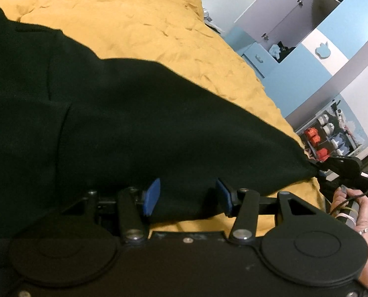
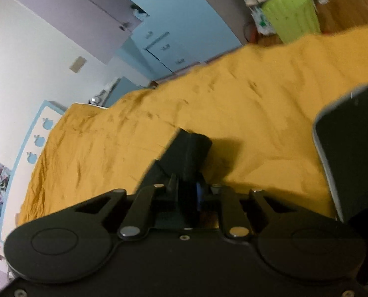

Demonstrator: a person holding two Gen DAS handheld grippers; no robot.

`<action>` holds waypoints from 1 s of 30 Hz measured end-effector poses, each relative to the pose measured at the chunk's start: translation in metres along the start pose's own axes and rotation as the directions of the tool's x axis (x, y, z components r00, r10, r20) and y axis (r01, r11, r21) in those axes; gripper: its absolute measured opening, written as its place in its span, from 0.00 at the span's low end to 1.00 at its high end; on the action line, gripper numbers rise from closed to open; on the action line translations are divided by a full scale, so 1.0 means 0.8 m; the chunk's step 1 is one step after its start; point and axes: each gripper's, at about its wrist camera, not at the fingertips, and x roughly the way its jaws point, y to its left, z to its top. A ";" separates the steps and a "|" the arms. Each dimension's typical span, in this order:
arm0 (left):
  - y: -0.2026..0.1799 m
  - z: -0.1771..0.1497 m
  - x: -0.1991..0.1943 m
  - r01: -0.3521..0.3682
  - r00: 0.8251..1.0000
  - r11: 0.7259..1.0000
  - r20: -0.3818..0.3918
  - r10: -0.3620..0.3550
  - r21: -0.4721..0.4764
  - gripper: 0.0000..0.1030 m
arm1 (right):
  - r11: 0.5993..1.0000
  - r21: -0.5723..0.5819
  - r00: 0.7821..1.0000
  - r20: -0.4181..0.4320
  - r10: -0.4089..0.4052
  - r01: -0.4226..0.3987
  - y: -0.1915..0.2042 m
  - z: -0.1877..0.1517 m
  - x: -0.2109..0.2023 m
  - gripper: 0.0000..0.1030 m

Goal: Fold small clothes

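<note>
Ahead of both tools: mustard bedspread (image 1: pixel 139 24). On it, black garment (image 1: pixel 109 123), soft, limp, light; best taken at corners. Left gripper (image 1: pixel 187 195) spread wide, cloth between blue pads (image 1: pixel 153 195), unpinched. Right gripper (image 2: pixel 187 190) clamped on bunched garment corner (image 2: pixel 186 156).

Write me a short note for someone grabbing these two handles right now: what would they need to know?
Right gripper: shut on a corner of the black garment, pulling it taut.
Left gripper: open, fingers either side of the garment's near edge, not gripping.
The garment lies spread over the yellow bedspread, partly lifted at the right corner.
Done: no fold visible yet.
Left: close the left gripper, then fold.
</note>
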 end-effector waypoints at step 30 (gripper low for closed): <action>0.341 -0.107 -0.570 -0.206 0.835 0.852 0.368 0.410 -0.482 0.51 | 0.467 -0.228 0.432 -0.812 0.393 -0.854 0.459 -0.621 -0.248 0.26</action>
